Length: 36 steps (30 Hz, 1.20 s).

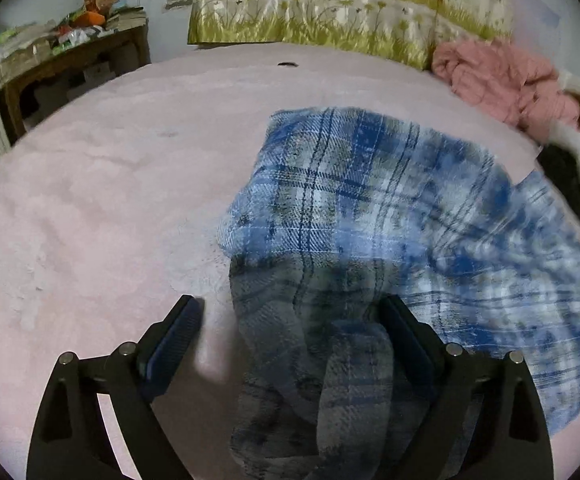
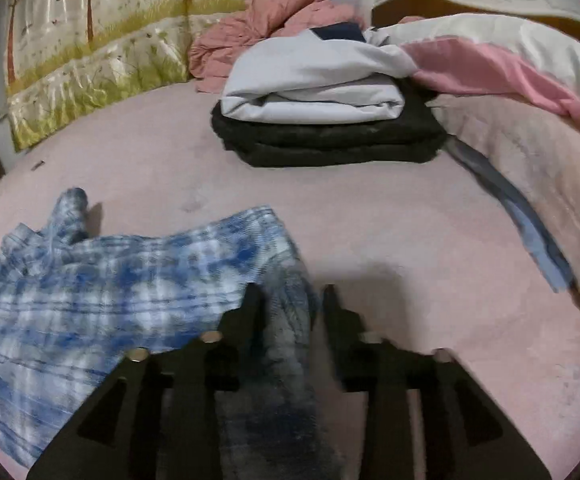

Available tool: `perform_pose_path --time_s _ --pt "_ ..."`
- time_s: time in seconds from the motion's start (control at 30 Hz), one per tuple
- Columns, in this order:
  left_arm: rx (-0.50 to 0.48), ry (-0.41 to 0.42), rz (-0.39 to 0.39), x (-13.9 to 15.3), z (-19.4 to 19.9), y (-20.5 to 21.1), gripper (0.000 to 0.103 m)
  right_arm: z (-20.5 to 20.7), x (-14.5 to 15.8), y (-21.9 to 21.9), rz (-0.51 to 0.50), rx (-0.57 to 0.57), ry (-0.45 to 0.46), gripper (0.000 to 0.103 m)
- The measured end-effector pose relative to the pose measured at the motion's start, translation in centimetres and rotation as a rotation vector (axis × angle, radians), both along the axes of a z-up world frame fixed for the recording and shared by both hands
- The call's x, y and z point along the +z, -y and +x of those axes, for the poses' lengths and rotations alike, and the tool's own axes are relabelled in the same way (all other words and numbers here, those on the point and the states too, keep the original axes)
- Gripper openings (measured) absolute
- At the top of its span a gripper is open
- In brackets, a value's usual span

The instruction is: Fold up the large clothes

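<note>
A blue and white plaid garment (image 1: 354,184) lies partly bunched on the pink bed cover (image 1: 110,184). My left gripper (image 1: 290,308) is open; a fold of the plaid cloth hangs between its fingers, against the right finger (image 1: 402,328), apart from the left one. In the right wrist view the same garment (image 2: 102,292) spreads to the left. My right gripper (image 2: 288,292) is open too, with an edge of the cloth lying between its fingers. The image is blurred by motion.
A stack of folded clothes, white (image 2: 314,92) on black (image 2: 330,140), sits on the bed ahead of the right gripper. A crumpled pink garment (image 2: 266,20), a quilt (image 2: 490,68), a floral cushion (image 1: 310,16) and a cluttered side table (image 1: 66,48) are around.
</note>
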<state>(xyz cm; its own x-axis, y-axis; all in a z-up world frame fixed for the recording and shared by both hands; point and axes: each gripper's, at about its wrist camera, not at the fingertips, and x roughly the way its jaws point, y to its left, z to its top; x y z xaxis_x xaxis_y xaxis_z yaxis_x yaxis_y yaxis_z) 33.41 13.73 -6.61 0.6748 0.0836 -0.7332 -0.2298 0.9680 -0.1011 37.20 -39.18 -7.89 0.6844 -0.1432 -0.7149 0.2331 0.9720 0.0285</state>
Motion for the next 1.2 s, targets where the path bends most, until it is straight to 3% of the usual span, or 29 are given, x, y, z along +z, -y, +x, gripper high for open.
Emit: perform_pose_path --time_s 0.1,0.17,0.27,0.37,0.4,0.43,0.47,0.53,0.63,0.7,0.77,0.8,0.87,0.93,1.0,1.03,1.1,1.2 --pt "-0.043 0.078 -0.089 0.8 -0.8 -1.0 0.093 -1.1 0.4 1.0 0.038 -0.021 0.011 0.054" --pt "-0.057 0.142 -0.106 1.7 -0.2 -1.5 0.093 -2.2 1.5 1.3 0.048 -0.028 0.069 0.078" --pt "-0.085 0.18 -0.091 2.9 1.8 -2.1 0.095 -2.3 2.5 1.3 0.064 0.042 0.139 0.088" --pt "-0.131 0.169 -0.113 2.6 3.4 -2.5 0.092 -1.0 1.7 1.7 0.086 0.051 0.095 0.088" --pt "-0.14 0.166 -0.135 2.2 3.6 -2.7 0.068 -0.3 1.1 1.7 0.113 0.058 0.07 0.087" --pt "-0.149 0.164 -0.161 1.9 3.7 -3.0 0.045 0.0 0.7 1.9 0.141 0.071 0.051 0.071" --pt "-0.142 0.162 -0.171 1.9 3.8 -3.2 0.005 0.4 0.3 1.9 0.161 0.086 0.035 0.041" --pt "-0.099 0.225 -0.18 2.5 3.1 -4.0 0.005 0.8 -0.1 1.6 0.181 0.121 0.01 0.01" --pt "-0.011 0.297 -0.148 3.6 1.6 -4.6 0.005 -0.5 1.6 0.2 0.096 0.111 0.14 0.007" --pt "0.028 0.251 -0.1 3.2 2.1 -4.3 0.005 -1.9 3.3 -1.0 0.032 0.102 0.243 0.007" --pt "0.019 0.157 -0.09 2.1 3.3 -4.2 0.005 -1.0 2.8 -2.0 -0.031 0.09 0.189 0.007" --pt "0.006 0.094 -0.101 1.1 4.2 -4.2 0.005 0.0 1.5 -2.3 -0.055 0.087 0.108 0.007" --pt "-0.003 0.087 -0.144 0.8 4.4 -4.8 0.005 1.4 -0.7 -1.8 -0.024 0.078 -0.022 0.009" --pt "0.001 0.117 -0.162 1.1 3.8 -5.2 0.014 1.3 -0.6 -1.0 0.017 0.066 -0.015 0.013" --pt "0.019 0.145 -0.124 1.9 2.8 -4.9 0.04 0.4 0.1 -0.3 0.022 0.025 0.023 0.035" --pt "0.018 0.172 -0.102 2.4 2.3 -4.5 0.048 -0.1 0.3 0.0 0.008 -0.007 0.028 0.051" --pt "0.012 0.281 -0.015 4.5 -0.2 -2.9 0.07 -1.5 1.0 0.4 0.004 -0.037 0.043 0.055" --pt "-0.023 0.396 0.031 7.2 -4.3 -0.2 0.085 -4.7 2.7 0.6 0.044 -0.011 0.089 0.058"
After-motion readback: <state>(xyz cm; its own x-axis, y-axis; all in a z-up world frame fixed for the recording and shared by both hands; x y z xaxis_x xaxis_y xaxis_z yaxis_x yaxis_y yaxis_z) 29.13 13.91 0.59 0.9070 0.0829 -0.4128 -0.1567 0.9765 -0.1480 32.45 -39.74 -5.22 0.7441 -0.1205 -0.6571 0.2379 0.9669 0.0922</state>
